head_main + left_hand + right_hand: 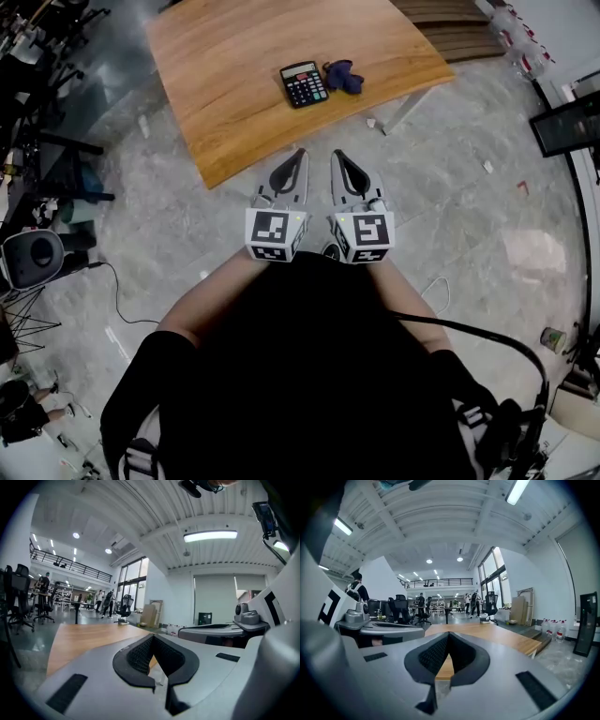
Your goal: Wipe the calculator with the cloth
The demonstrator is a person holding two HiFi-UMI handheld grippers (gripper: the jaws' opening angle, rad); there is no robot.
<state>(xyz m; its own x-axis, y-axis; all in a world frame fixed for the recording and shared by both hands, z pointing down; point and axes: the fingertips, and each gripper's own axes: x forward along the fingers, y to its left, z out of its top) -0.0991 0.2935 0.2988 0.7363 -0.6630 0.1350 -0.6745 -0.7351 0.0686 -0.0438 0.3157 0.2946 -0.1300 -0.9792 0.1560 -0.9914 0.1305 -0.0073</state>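
1. A flat, black, rectangular calculator (pixel 304 83) lies on the smooth wood-grain table (pixel 216 84).
2. A crumpled dark-blue cloth (pixel 344 76) sits just beside its right edge.
3. The left gripper (pixel 299 155) and right gripper (pixel 338 155), grey with mesh-textured black pads, hover side by side short of the table, both with jaws together and empty.

I'm seeing bare surface (pixel 225 103) lying open ahead of both pairs of jaws, with nothing standing in the way. Farther ahead, the calculator (pixel 304 83) and the cloth (pixel 344 76) just beside it are occupying the middle, and free room is lying either side.
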